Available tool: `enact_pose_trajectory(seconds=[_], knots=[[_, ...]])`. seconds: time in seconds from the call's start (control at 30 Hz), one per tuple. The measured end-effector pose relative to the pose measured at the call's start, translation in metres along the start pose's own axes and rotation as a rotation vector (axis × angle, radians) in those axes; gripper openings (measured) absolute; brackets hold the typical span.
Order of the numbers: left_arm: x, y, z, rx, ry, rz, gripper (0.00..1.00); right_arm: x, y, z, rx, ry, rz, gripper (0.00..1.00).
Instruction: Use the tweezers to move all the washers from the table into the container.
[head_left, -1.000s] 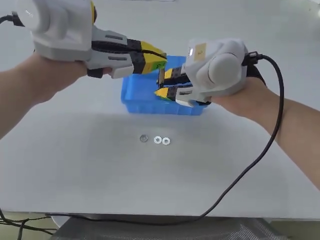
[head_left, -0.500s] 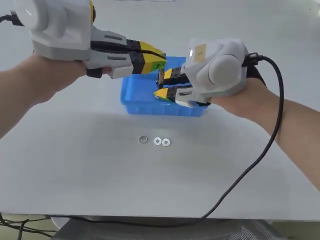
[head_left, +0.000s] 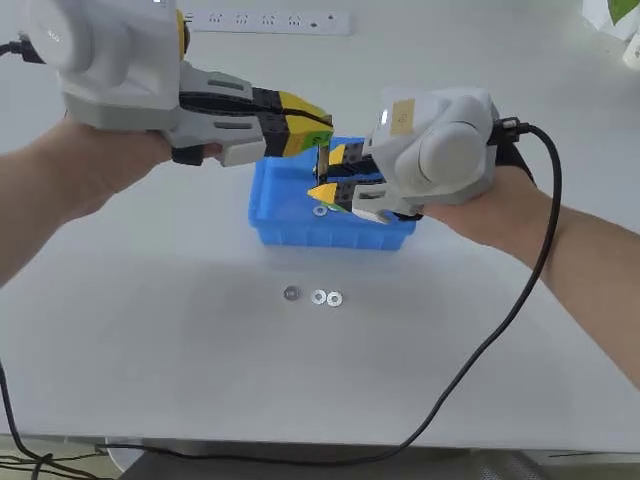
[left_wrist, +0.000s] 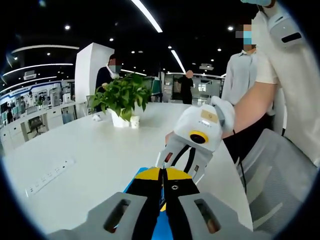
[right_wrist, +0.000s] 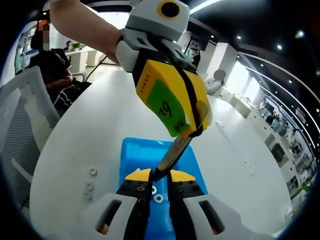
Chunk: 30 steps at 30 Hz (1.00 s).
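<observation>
Both grippers meet over the blue container (head_left: 300, 232). The left gripper (head_left: 322, 128), with a green sticker on its yellow jaw, is shut on the upper end of thin metal tweezers (head_left: 322, 165). My right gripper (head_left: 322, 190) is shut on their lower end. In the right gripper view the tweezers (right_wrist: 172, 152) slant from that gripper (right_wrist: 152, 175) up to the left gripper (right_wrist: 192, 131). Two washers (right_wrist: 156, 195) lie in the container (right_wrist: 135, 155). Three washers (head_left: 318, 297) lie in a row on the white table in front of it, also seen as washers (right_wrist: 90, 186) left of the container.
A white power strip (head_left: 265, 20) lies at the table's far edge. A black cable (head_left: 530, 290) runs from the right gripper across the table's right side and off the front. A potted plant (left_wrist: 122, 97) stands further along the table; people stand beyond it.
The head camera has tilted, so the whole picture sits lower. Both grippers stay together over the container with the tweezers between them; the three table washers have not moved.
</observation>
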<state>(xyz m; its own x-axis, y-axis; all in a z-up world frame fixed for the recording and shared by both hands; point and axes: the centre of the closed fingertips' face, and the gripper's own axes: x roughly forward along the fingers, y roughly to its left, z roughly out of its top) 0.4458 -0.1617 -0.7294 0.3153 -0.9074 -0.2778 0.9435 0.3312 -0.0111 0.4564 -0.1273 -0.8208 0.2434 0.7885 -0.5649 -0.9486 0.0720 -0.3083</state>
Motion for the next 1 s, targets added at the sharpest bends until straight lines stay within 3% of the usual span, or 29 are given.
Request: enact_pose_trajectory(seconds=[0.5,1.0], knots=[[-0.008,-0.028,0.03,0.038,-0.012,0.006,0.03,-0.022,0.008,0.021,-0.031,-0.002,-0.024,0.13],[-0.019,-0.046,0.032,0.039,-0.027,0.002,0.03,-0.039,0.031,0.031,-0.045,0.013,-0.02,0.13]])
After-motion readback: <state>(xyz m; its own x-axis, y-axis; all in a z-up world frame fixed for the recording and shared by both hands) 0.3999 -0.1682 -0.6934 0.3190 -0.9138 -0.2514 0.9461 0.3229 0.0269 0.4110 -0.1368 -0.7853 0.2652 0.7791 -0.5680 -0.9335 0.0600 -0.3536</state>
